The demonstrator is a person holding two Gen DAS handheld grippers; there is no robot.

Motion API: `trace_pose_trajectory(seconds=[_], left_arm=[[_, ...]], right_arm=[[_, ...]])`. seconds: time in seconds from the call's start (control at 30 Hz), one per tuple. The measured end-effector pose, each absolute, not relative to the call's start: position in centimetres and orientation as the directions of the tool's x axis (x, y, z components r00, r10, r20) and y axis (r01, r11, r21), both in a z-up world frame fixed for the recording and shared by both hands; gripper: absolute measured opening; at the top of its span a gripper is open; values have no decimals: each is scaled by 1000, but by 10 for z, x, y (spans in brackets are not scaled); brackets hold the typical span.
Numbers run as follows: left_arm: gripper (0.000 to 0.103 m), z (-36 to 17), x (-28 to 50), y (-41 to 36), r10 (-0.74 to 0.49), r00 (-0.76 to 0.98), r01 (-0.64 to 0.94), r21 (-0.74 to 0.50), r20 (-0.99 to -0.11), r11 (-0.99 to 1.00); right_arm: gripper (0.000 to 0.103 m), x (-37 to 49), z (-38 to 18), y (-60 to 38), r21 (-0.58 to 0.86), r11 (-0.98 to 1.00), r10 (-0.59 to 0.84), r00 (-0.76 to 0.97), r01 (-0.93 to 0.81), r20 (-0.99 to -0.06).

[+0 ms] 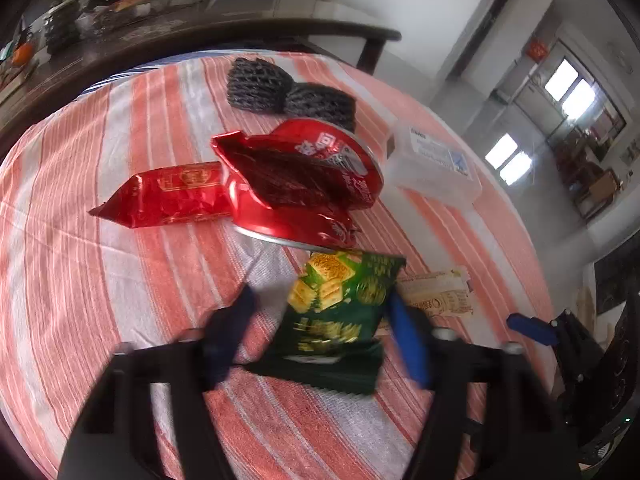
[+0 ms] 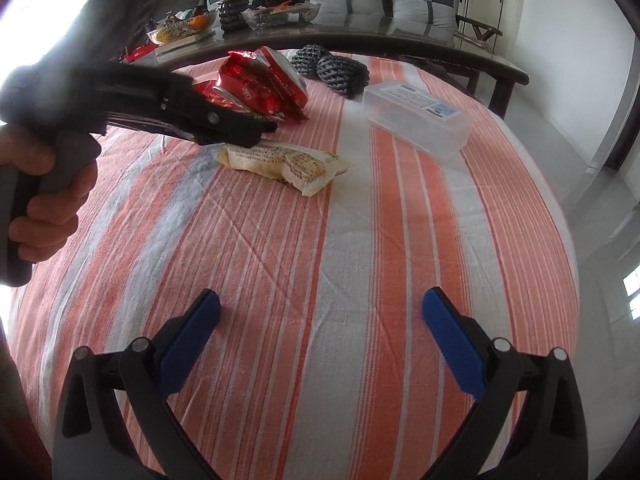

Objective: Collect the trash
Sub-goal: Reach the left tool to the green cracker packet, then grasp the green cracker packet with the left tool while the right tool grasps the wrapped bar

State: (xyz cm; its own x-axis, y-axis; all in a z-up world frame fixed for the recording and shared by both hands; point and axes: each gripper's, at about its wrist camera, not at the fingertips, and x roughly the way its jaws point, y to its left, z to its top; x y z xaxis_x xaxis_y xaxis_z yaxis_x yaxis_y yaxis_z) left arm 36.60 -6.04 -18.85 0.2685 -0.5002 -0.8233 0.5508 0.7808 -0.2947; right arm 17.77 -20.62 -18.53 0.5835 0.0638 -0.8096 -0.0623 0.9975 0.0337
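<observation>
In the left wrist view a green snack packet (image 1: pixel 336 316) lies between the blue pads of my left gripper (image 1: pixel 320 308); the jaws stand apart on either side of it, blurred. Beyond it lie a red wrapper pile on a metal plate (image 1: pixel 304 176), a red packet (image 1: pixel 168 196) and a beige wrapper (image 1: pixel 436 292). In the right wrist view my right gripper (image 2: pixel 320 312) is open and empty above the striped cloth. The beige wrapper (image 2: pixel 284 164) lies ahead of it, the left gripper body (image 2: pixel 160 100) over its far end.
A clear plastic box (image 2: pixel 416 116) stands at the right of the striped table; it also shows in the left wrist view (image 1: pixel 432 160). Two dark mesh balls (image 2: pixel 332 66) lie at the back. A dark glass table (image 2: pixel 360 36) with bowls stands behind.
</observation>
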Motion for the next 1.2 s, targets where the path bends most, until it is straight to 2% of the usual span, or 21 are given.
trace_pose_trajectory(seconds=[0.03,0.17,0.37,0.43,0.5,0.57,0.6,0.63,0.73,0.9,1.0,1.03,1.1,1.17,1.2], left_arm=[[37,-188,365,-55,-524,259,530,-334,-811,779],[35,-178,336,-28,-488,345,475,-300,-802,827],[36,-173,271,38,-314,497,344,-148,-809,927],[38,-179,260,52,-292,518,319,-135,-804,938],[42,-186,256,62,-321,506,308,-180,-801,934],[52,-185,255,66,-343,502,330,-191,-794,925],[66,-183,254,65,-333,515,344,-166,-790,924],[74,-182,253,64,-318,531,349,-140,-785,927],[75,-183,256,59,-309,528,353,-127,-791,927],[75,-187,260,61,-316,503,360,-138,-805,923],[75,-188,259,57,-309,500,373,-121,-809,920],[75,-188,259,56,-304,500,376,-113,-811,920],[73,-190,258,52,-280,505,378,-82,-817,922],[63,-191,257,47,-253,516,375,-49,-818,926],[49,-190,256,46,-253,516,376,-49,-818,925]], right_arm=[[98,178,-185,-206,34,997,64,583,-62,-810],[98,178,-186,-206,35,997,65,583,-62,-810],[98,178,-186,-208,50,996,80,580,-68,-811],[98,182,-184,-210,84,991,129,568,-106,-813],[98,196,-174,-211,152,965,247,546,-214,-801],[98,212,-154,-206,42,956,214,593,-291,-776],[98,221,-149,-202,3,942,214,593,-336,-776],[98,231,-147,-197,-15,920,228,566,-393,-793],[97,264,-154,-185,4,861,259,430,-509,-865],[94,292,-163,-173,8,853,226,355,-523,-907],[78,297,-167,-165,5,840,205,308,-543,-929],[64,297,-168,-164,4,834,200,294,-552,-935],[53,293,-168,-159,8,833,189,271,-553,-944],[25,286,-165,-158,25,844,197,266,-536,-944],[24,282,-161,-159,40,856,207,271,-516,-940]])
